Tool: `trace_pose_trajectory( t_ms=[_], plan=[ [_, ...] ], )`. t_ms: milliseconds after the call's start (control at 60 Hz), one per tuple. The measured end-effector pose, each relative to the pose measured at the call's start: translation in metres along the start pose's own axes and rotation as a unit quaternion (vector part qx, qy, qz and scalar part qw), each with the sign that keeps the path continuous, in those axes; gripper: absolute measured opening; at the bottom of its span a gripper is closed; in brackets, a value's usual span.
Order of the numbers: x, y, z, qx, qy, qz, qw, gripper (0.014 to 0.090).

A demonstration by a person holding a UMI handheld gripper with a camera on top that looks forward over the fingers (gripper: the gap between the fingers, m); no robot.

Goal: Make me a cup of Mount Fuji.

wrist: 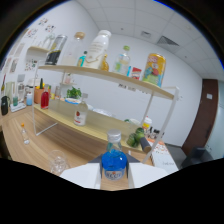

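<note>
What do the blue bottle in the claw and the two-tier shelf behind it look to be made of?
The blue bottle with a grey cap: clear glass or plastic, glossy, blue liquid showing through. The two-tier shelf: pale wood-look boards on white, probably metal, posts.

Bright, even light falls from the ceiling panels (165, 37) onto white walls, with hardly a shadow. The fisheye bends the shelf (105, 75) into a curve and blackens the rim; everything looks soft, slightly blurred

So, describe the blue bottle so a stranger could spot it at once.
Start at the two-tier wooden shelf on the wooden counter. Nearer than it, between the jaws of the gripper, stands the blue bottle. It alone holds bright blue liquid, under a clear cap.
</note>
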Motion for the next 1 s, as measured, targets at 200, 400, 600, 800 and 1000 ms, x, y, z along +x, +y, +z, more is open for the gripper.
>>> trace_pose_trajectory(
  t_ms=[200, 400, 600, 800, 1000],
  plan=[
    [0.048, 0.086, 0.017, -0.065, 0.014, 0.122, 0.99, 0.0362],
    [0.062, 0.14, 0.038, -0.105, 0.011, 0.161, 0.981, 0.0362],
    [0.056, 0.168, 0.047, -0.139, -0.004, 0.162, 0.977, 0.0364],
    [0.052, 0.176, 0.043, -0.16, -0.011, 0.156, 0.975, 0.0368],
    [0.055, 0.184, 0.031, -0.175, 0.009, 0.168, 0.97, 0.0382]
  ],
)
